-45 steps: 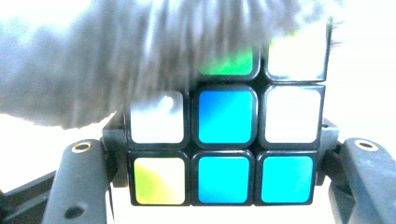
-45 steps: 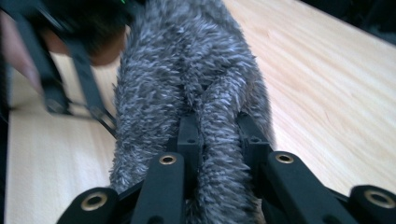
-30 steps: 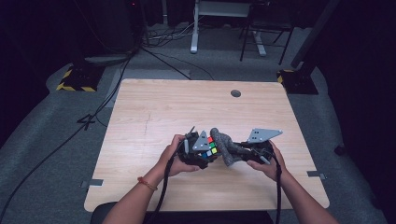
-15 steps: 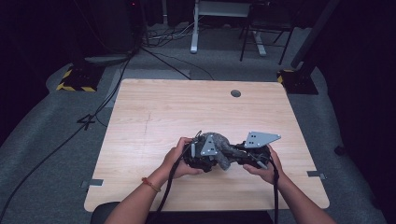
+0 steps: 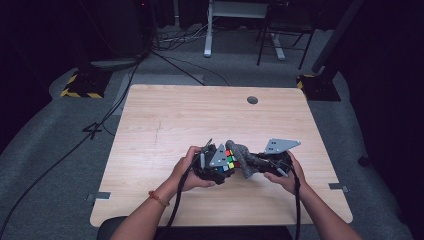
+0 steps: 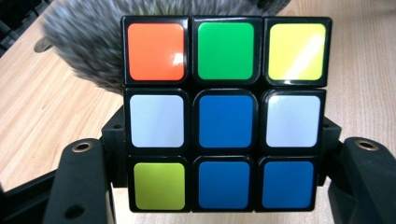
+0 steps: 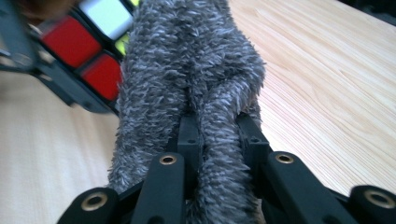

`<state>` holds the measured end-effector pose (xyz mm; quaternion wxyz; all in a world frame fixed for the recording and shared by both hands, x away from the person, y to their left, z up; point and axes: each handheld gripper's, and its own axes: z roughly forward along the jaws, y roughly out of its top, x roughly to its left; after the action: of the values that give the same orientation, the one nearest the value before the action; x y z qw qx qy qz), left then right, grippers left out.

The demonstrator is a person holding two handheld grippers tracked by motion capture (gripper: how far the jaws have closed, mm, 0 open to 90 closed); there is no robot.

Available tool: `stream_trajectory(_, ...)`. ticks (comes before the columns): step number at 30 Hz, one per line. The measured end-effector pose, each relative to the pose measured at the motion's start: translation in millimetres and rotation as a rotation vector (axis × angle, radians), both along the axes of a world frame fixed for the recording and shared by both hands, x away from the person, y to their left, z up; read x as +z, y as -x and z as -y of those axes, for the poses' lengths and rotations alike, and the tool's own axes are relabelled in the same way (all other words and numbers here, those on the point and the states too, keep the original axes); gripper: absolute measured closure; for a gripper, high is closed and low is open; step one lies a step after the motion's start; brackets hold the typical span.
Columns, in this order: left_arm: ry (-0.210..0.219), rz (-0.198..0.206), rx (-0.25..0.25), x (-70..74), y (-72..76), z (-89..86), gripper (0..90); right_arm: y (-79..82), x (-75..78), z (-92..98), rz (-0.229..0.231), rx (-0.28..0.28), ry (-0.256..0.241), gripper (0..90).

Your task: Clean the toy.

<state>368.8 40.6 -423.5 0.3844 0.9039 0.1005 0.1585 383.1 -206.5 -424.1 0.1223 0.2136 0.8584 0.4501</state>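
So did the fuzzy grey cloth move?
Yes. The cloth swung up and back to the right of the cube, away from the table's near edge.

lab or studio: dark drapes, floor cables (image 5: 165, 62), hazard-taped stand bases (image 5: 80, 90), bare wooden table (image 5: 165, 115)

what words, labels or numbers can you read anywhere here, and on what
None can be read.
puzzle cube: plain coloured stickers, no logo or lettering.
grey fuzzy cloth: no tag showing.
table: bare wood, no print.
yellow-and-black striped floor plates: stripes, no text.
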Motion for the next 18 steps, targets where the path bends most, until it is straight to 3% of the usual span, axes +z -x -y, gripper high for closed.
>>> stream_trajectory(6, -0.016, -0.014, 0.005, -5.1, -2.6, 3.6, 33.3, 9.5, 9.1, -4.2, 0.023, 0.044, -0.044, 75.7)
stream_trajectory(9, -0.041, -0.019, 0.001, -10.4, -3.9, 8.5, 33.3, 14.3, 12.7, -8.6, 0.038, 0.064, -0.047, 75.7)
stream_trajectory(13, -0.041, -0.02, 0.008, -11.9, -4.4, 10.9, 33.3, 15.8, 13.7, -9.5, 0.047, 0.062, -0.045, 75.5)
stream_trajectory(18, -0.039, -0.01, 0.007, -8.2, -2.6, 9.1, 33.2, 10.2, 6.9, -8.0, 0.056, 0.023, 0.012, 75.5)
